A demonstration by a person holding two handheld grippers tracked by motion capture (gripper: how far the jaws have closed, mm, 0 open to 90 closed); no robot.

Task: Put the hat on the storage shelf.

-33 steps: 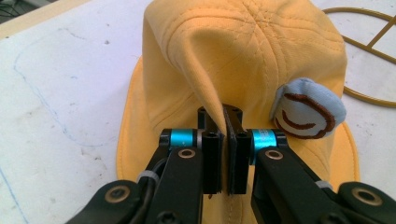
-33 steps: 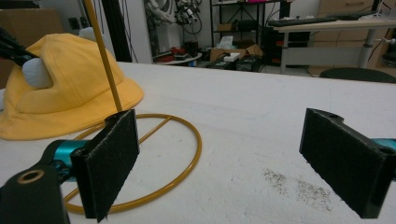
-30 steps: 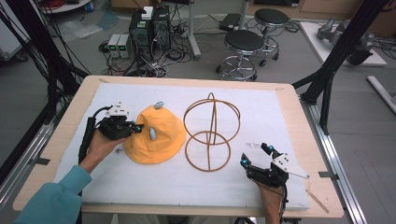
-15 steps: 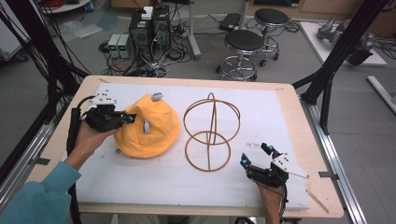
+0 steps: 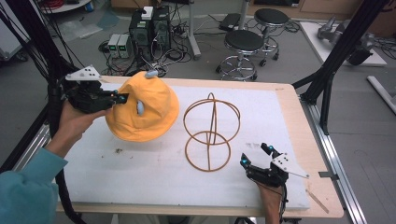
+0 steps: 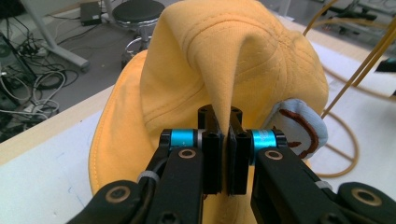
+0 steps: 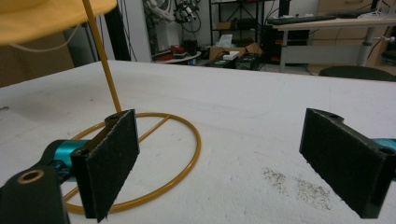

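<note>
An orange bucket hat (image 5: pixel 142 112) with a pale blue patch hangs lifted above the white mat (image 5: pixel 140 168) at the left. My left gripper (image 5: pixel 120 98) is shut on a pinched fold of the hat's cloth (image 6: pixel 229 102), seen close up between the jaws of the left gripper (image 6: pixel 229 140). A golden wire hat stand (image 5: pixel 210 133), made of rings and a hoop, stands upright mid-table. My right gripper (image 5: pixel 255 155) rests open near the front right, just right of the stand's base ring (image 7: pixel 140 158). Nothing sits between the pads of the right gripper (image 7: pixel 219 158).
The white mat covers a wooden table (image 5: pixel 299 116). Black frame posts (image 5: pixel 336 60) rise at the right and left edges. Two stools (image 5: pixel 243 46) and computer boxes (image 5: pixel 149 28) with cables stand on the floor beyond the far edge. Small dark crumbs (image 7: pixel 299 184) dot the mat.
My left gripper has lifted the hat off the mat and drawn it up and to the left. The right gripper has stayed put.
</note>
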